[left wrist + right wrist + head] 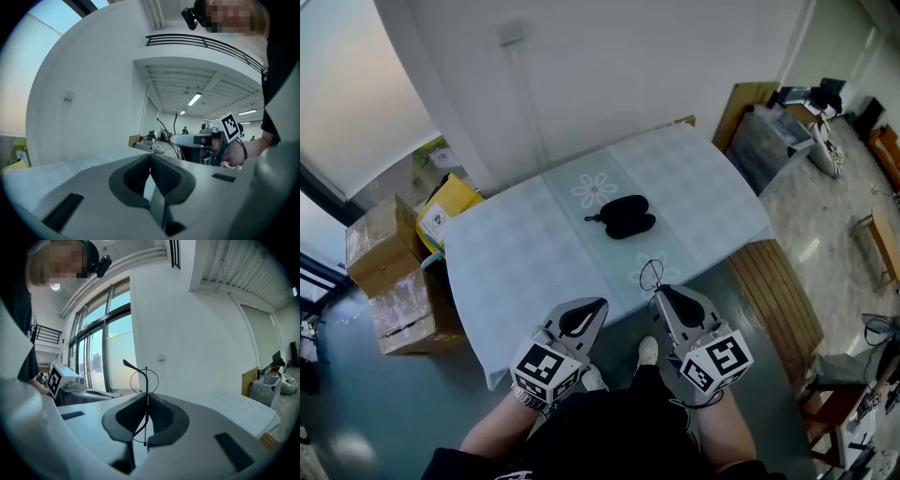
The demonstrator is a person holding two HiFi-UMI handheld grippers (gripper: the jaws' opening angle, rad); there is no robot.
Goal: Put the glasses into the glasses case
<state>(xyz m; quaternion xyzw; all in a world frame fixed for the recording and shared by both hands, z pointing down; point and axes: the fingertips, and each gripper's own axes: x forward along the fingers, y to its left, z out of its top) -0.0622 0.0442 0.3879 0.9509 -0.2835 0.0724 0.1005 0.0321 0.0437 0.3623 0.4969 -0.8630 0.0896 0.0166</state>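
Observation:
The black glasses case lies on the middle of the pale blue cloth-covered table; whether it is open I cannot tell. Thin black wire-framed glasses stick up from my right gripper, which is shut on them just off the table's near edge. In the right gripper view the glasses stand upright, pinched between the jaws of the right gripper. My left gripper hangs beside it at the near edge. In the left gripper view the left gripper has its jaws together with nothing in them.
Cardboard boxes and a yellow bag crowd the floor left of the table. A wooden slatted bench runs along the table's right side. A clear plastic crate and wooden board stand beyond the far right corner.

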